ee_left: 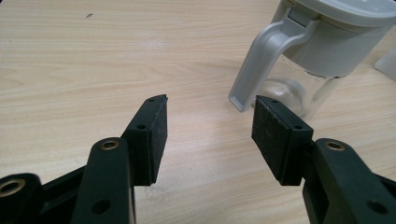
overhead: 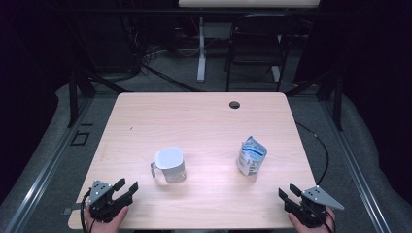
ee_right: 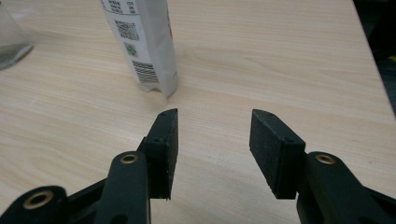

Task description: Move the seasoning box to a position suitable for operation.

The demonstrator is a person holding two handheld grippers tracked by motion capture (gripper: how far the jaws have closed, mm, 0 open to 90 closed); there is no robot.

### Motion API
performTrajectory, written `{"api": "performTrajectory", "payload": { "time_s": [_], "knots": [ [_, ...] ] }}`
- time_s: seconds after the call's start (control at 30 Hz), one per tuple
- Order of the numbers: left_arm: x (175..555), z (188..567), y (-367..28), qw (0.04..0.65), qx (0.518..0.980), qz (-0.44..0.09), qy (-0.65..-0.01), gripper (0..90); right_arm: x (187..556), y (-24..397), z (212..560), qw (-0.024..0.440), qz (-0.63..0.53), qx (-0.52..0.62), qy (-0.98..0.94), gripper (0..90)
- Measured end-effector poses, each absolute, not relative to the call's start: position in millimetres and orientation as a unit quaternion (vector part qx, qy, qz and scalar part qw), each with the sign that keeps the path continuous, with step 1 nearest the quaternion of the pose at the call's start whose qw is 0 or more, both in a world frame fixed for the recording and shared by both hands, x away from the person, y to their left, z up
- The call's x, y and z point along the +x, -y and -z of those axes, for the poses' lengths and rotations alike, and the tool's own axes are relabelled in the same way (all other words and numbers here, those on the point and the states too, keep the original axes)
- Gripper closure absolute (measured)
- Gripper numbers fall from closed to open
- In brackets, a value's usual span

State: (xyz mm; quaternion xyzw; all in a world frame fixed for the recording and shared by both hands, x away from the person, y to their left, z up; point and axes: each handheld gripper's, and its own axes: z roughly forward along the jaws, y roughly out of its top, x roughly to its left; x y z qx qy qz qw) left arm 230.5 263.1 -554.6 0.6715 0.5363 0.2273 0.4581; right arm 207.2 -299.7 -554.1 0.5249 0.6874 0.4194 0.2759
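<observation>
A clear jug [overhead: 170, 166] with a grey lid and handle stands upright near the middle of the wooden table [overhead: 194, 121]. In the left gripper view the jug [ee_left: 322, 51] is close ahead, right of the jaws. A white and blue pouch [overhead: 251, 156] stands upright to the right; its lower part [ee_right: 142, 42] rises ahead and left of the right jaws. My left gripper [overhead: 126, 186] is at the front left corner, open and empty [ee_left: 210, 126]. My right gripper [overhead: 288, 191] is at the front right corner, open and empty [ee_right: 214, 135].
A round cable hole [overhead: 234, 104] sits near the table's far edge. Beyond the table stand a black chair [overhead: 255, 48] and a white desk leg [overhead: 201, 53]. A black cable [overhead: 320, 145] trails off the right edge.
</observation>
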Motion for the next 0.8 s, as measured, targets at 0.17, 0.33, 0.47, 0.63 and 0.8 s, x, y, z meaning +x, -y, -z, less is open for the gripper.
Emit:
{"api": "performTrajectory", "payload": {
  "time_s": [0.17,0.33,0.47,0.63,0.8],
  "knots": [
    [230,553,-262,0.448,0.673,-0.234,-0.54,45.0,204,297,557,0.282,-0.414,0.511,-0.699,51.4],
    [235,556,-263,0.452,0.67,-0.215,-0.548,46.9,208,292,560,0.267,-0.41,0.496,-0.717,48.9],
    [242,557,-260,0.444,0.679,-0.209,-0.546,48.8,217,288,555,0.263,-0.408,0.496,-0.72,47.7],
    [252,556,-259,0.438,0.685,-0.205,-0.546,50.8,233,285,551,0.255,-0.405,0.493,-0.727,47.6],
    [261,556,-254,0.434,0.691,-0.201,-0.541,50.5,246,284,555,0.249,-0.397,0.503,-0.726,47.9]
  ]
}}
